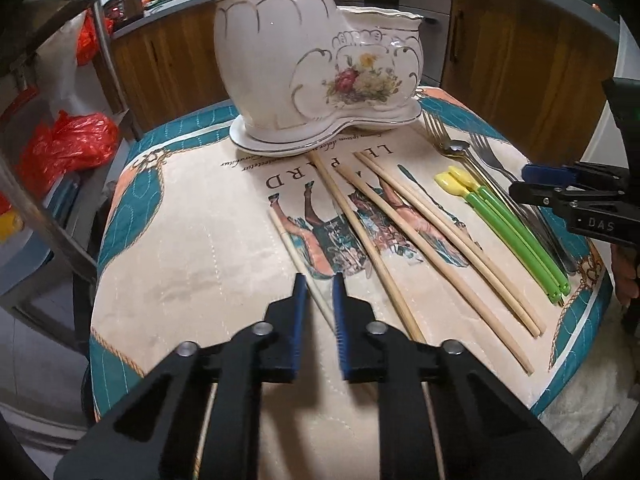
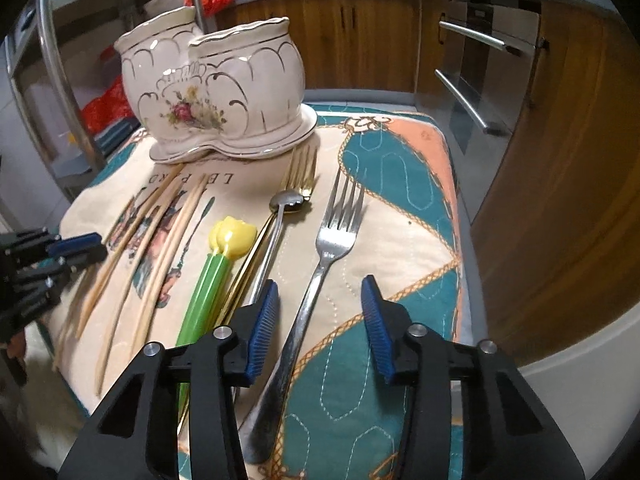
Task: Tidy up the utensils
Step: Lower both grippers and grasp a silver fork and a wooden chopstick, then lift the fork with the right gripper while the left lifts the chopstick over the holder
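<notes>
A white floral ceramic holder with two compartments stands at the far end of the table; it also shows in the right wrist view. Several wooden chopsticks lie in front of it. My left gripper hovers with its narrowly open jaws either side of the leftmost chopstick. My right gripper is open wide over the handle of a silver fork. Beside the fork lie a silver spoon, a gold fork and two green-handled yellow spoons.
The table has a quilted teal and cream cloth. Wooden cabinets and an oven stand behind and to the right. A metal rack with red bags stands left of the table.
</notes>
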